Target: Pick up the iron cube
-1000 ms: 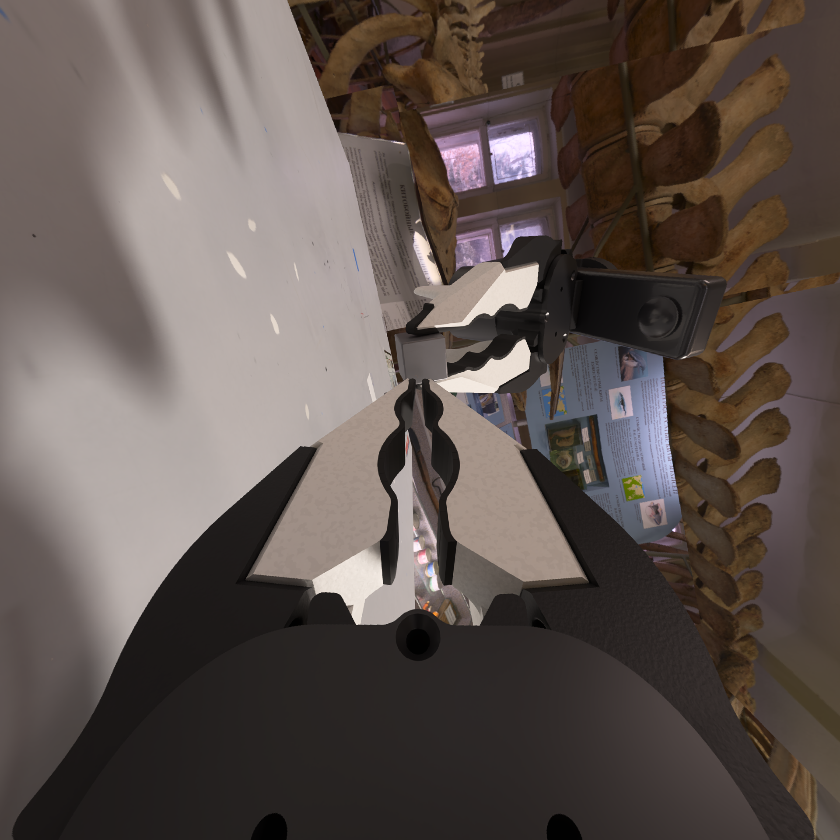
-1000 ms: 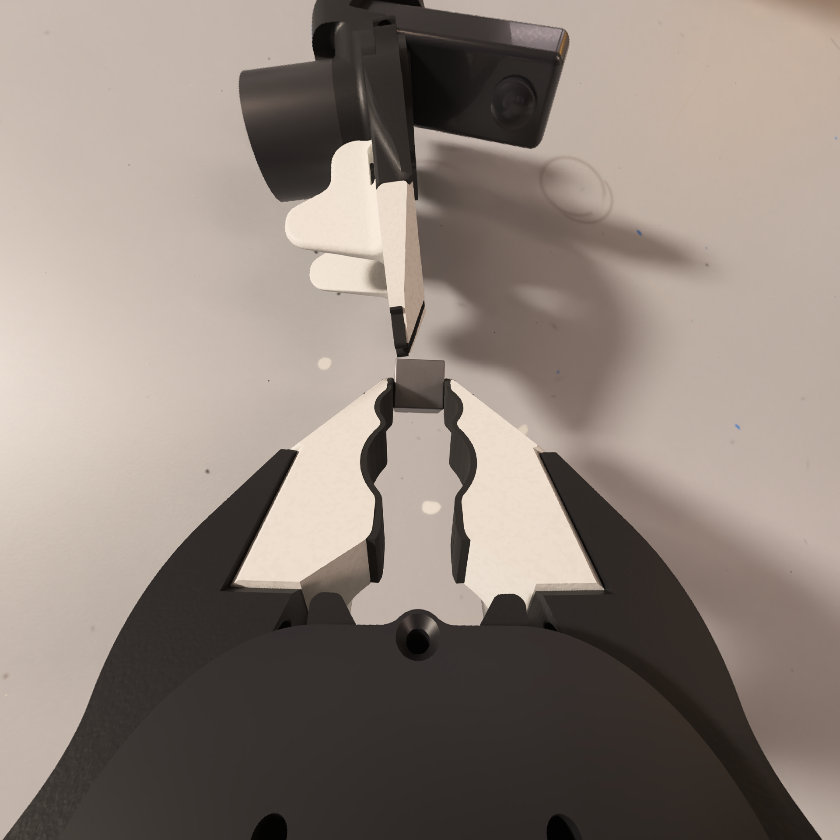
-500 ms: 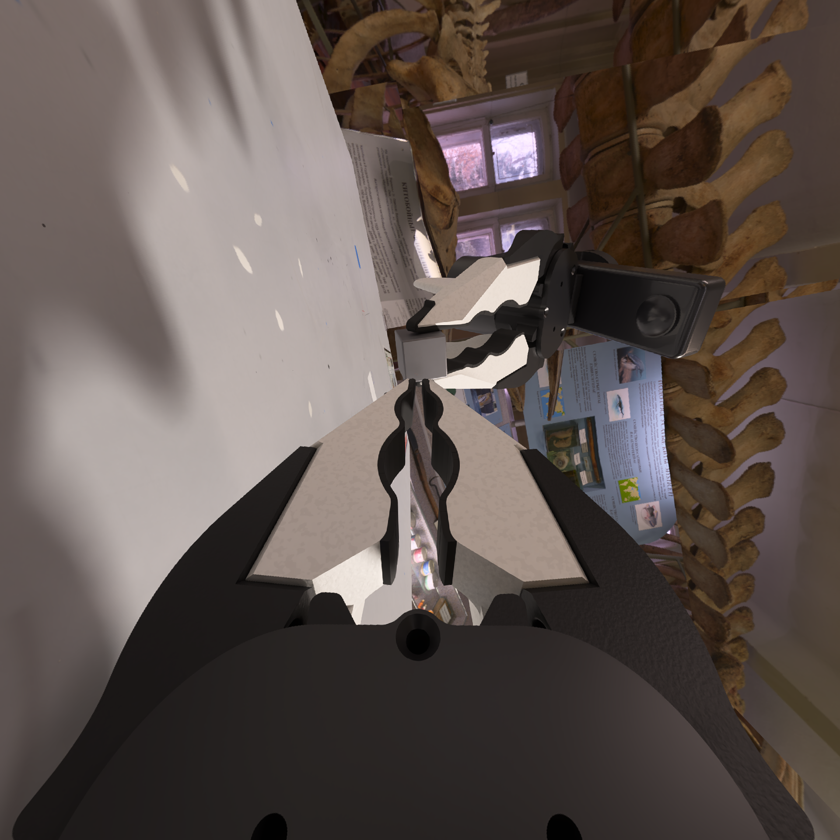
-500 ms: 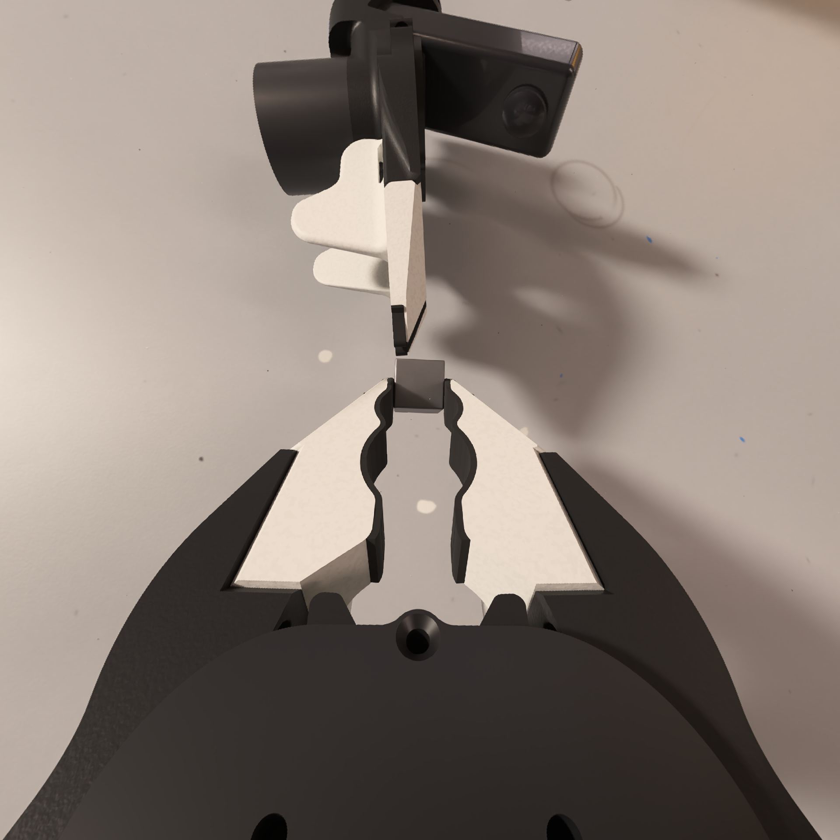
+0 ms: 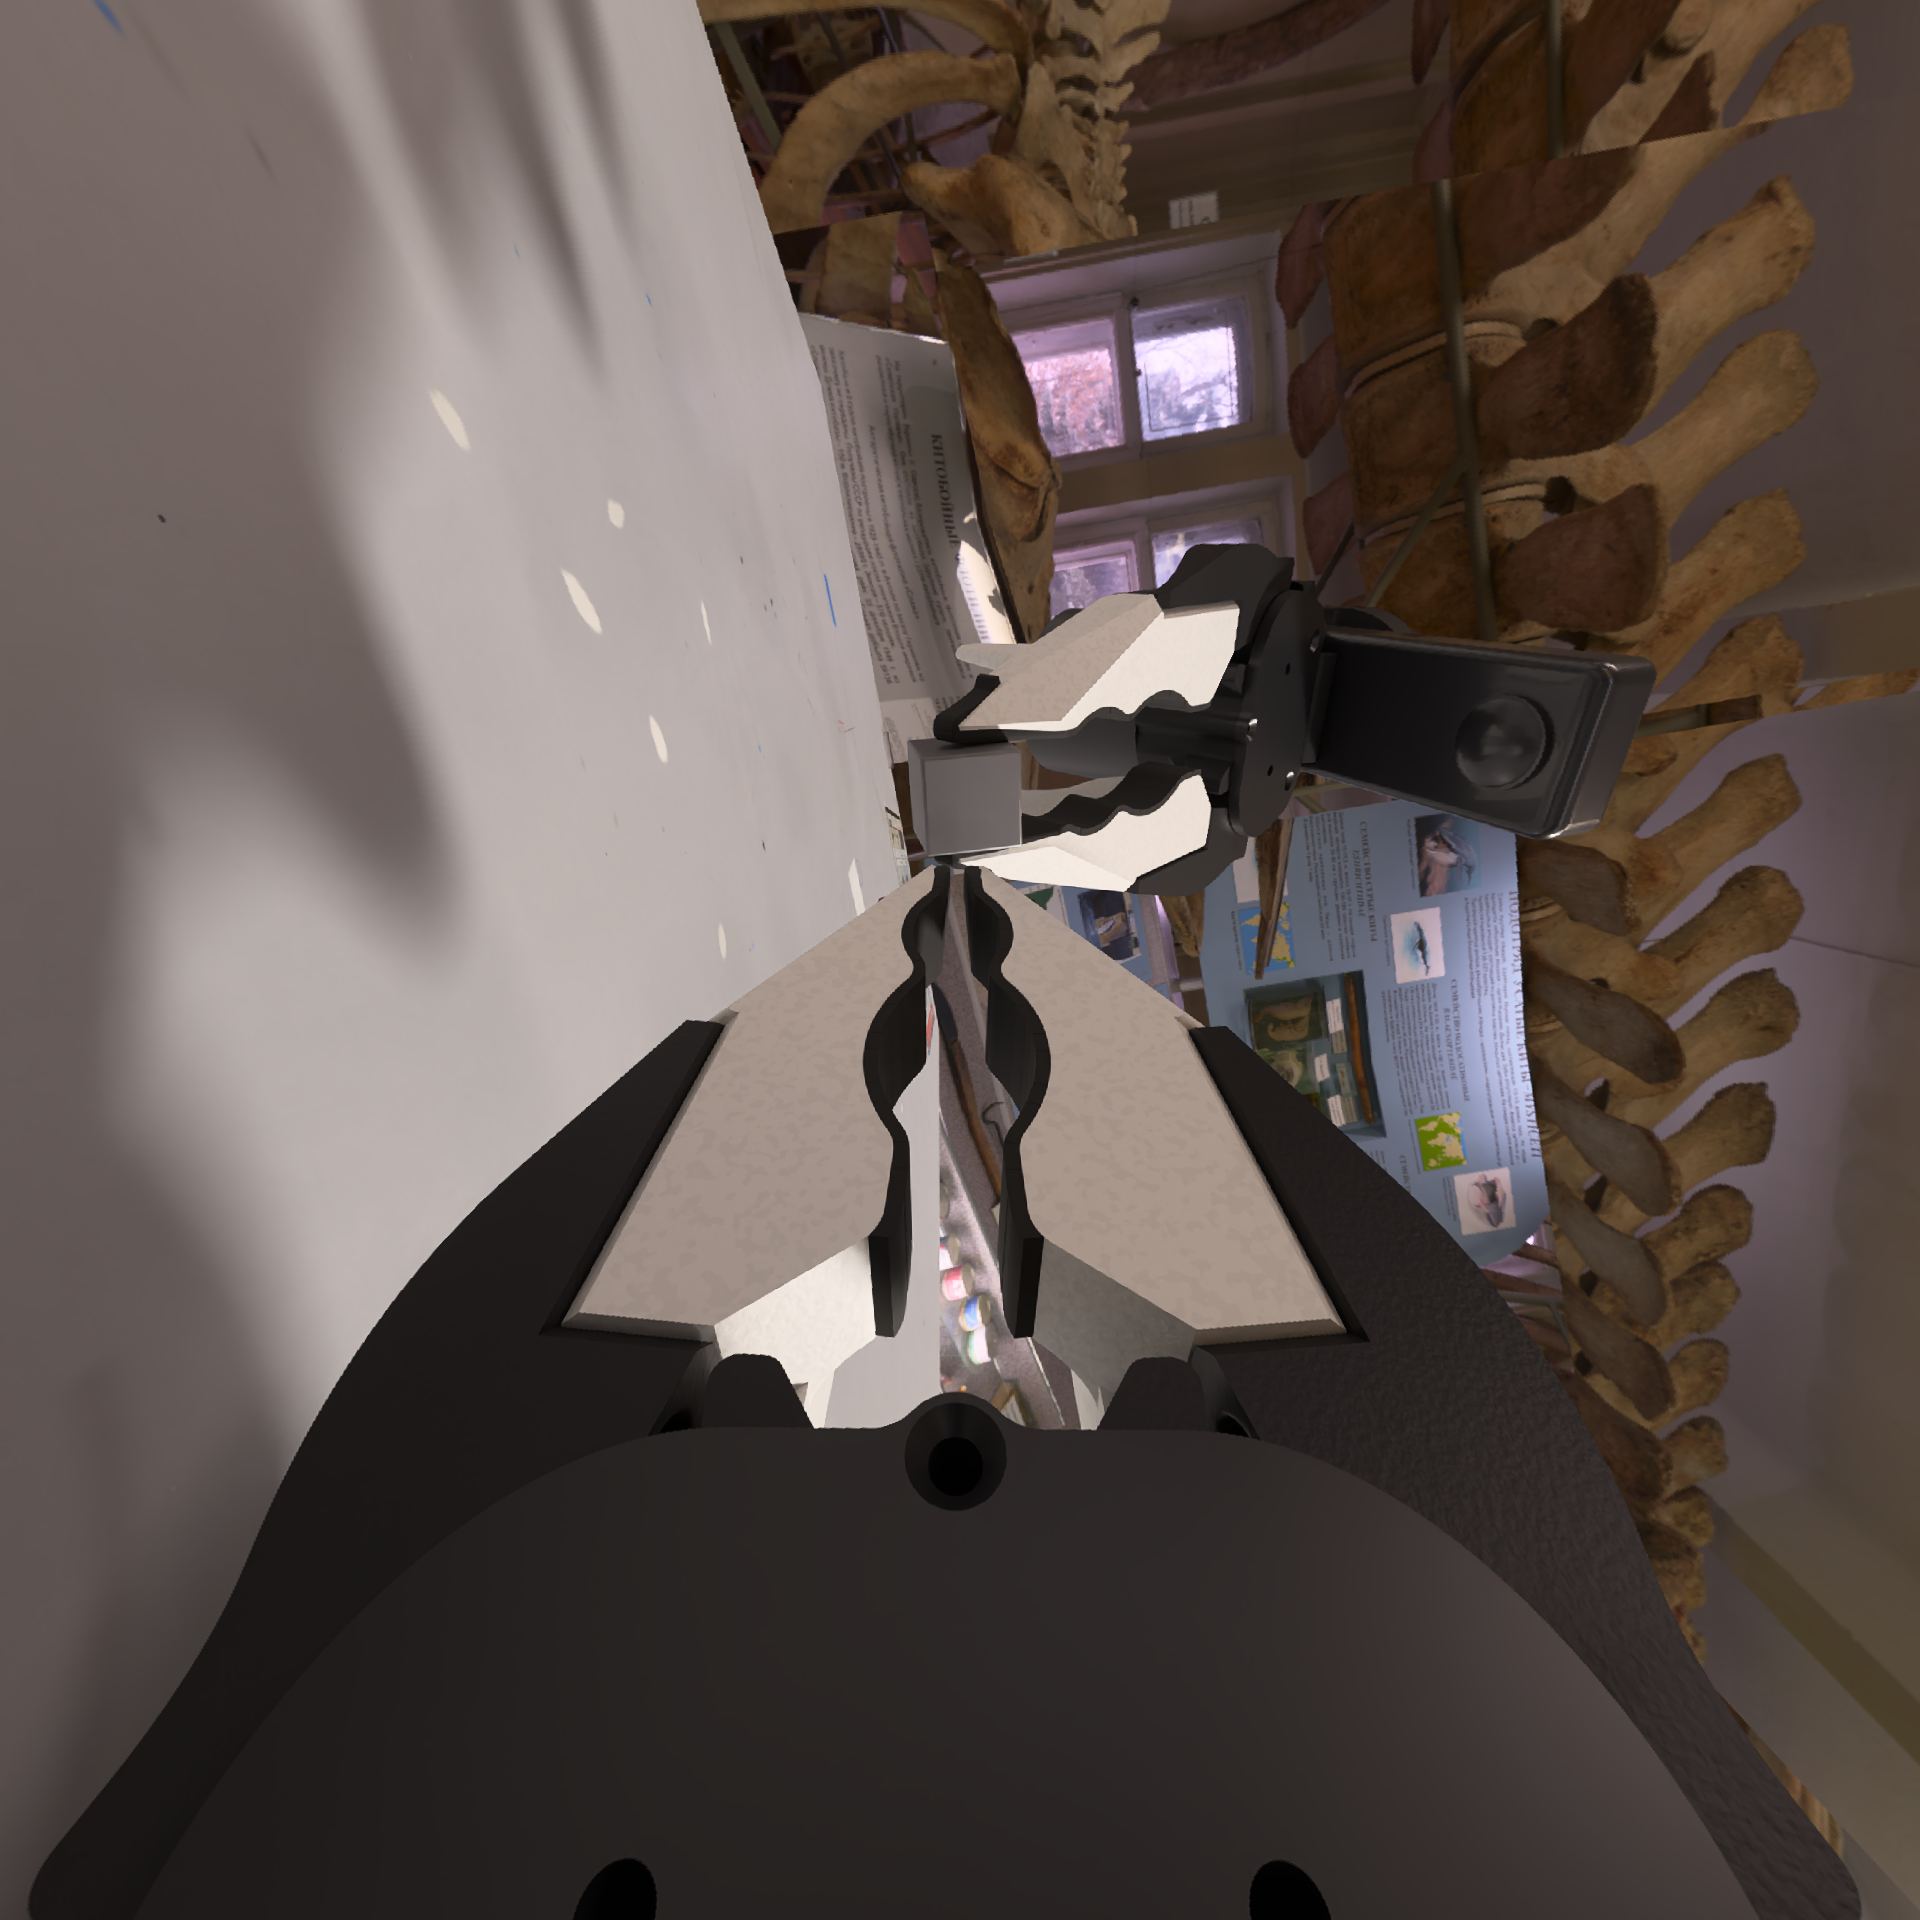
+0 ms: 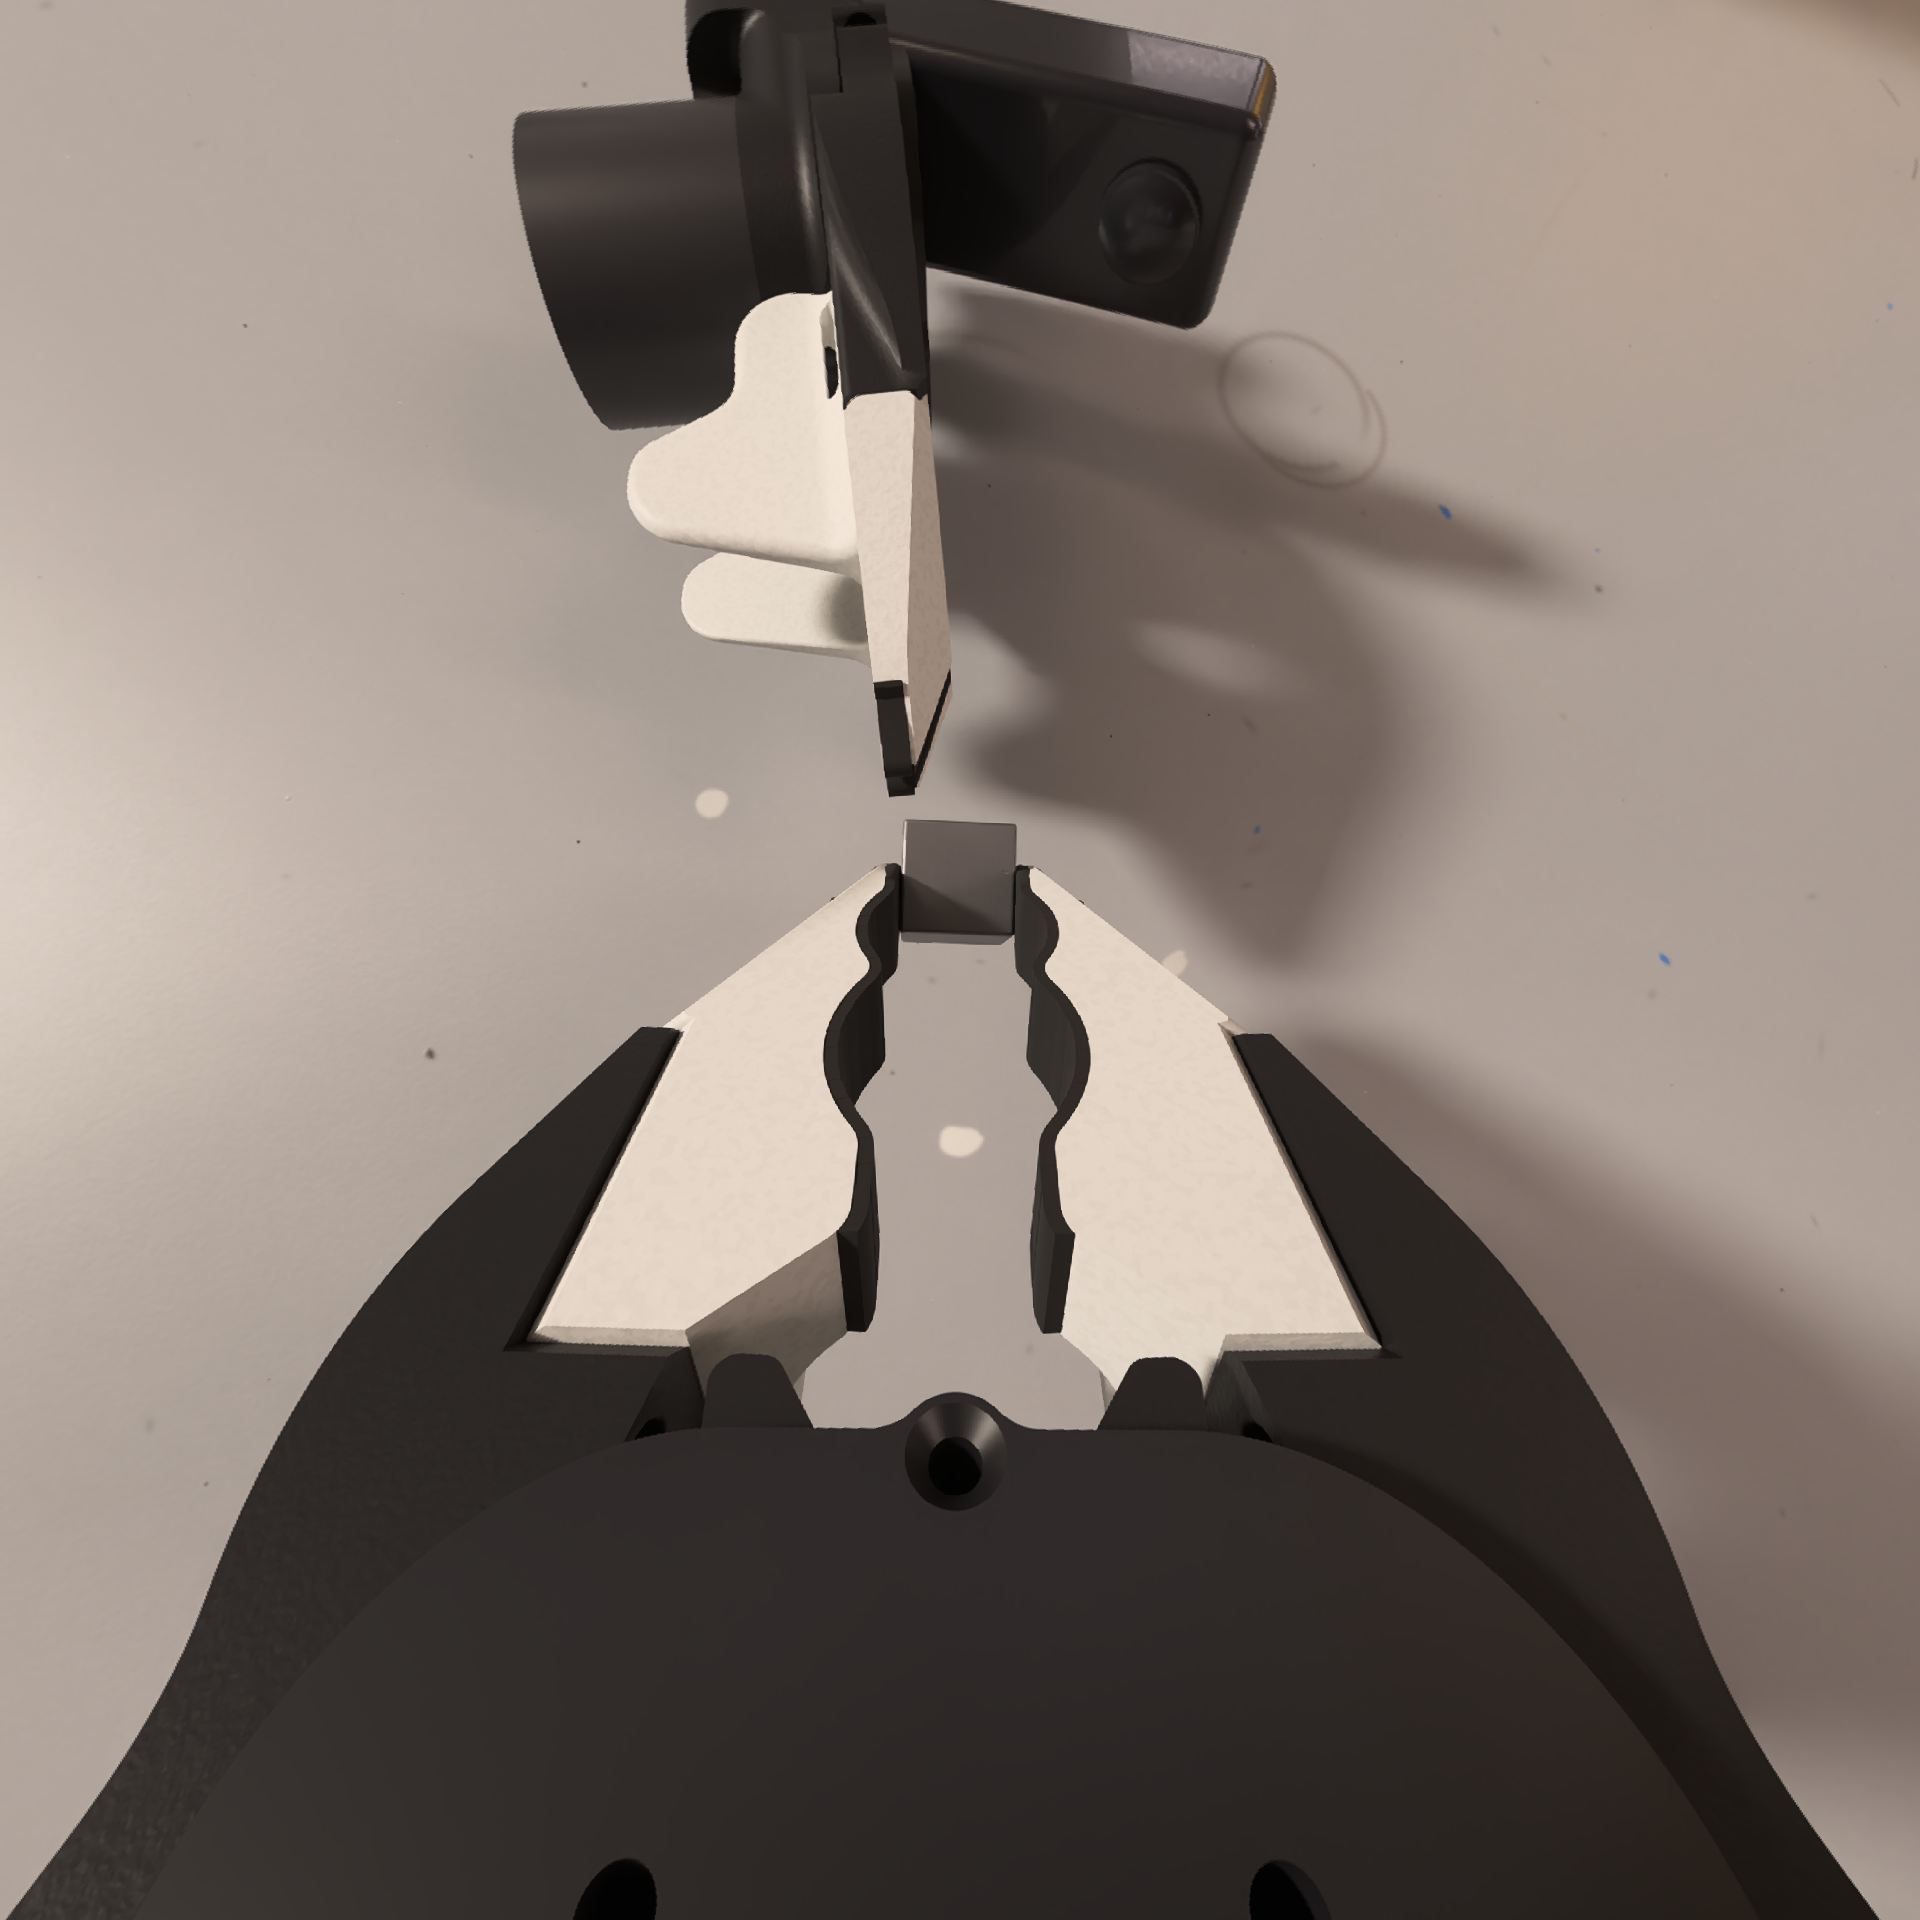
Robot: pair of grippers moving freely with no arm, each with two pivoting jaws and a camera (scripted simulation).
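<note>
Above the table (image 6: 312, 727), right claw (image 6: 956, 883) pinches the iron cube (image 6: 956, 878).

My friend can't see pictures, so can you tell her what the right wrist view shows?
The right gripper pinches a small grey iron cube between the tips of its two fingers, above a pale table. Just beyond the cube, the left gripper points toward it with its fingers nearly together, holding nothing.

right gripper (image 6: 957, 883) fingers clamp the iron cube (image 6: 957, 879) above the table (image 6: 312, 727); left gripper (image 6: 904, 769) just beyond.
</note>
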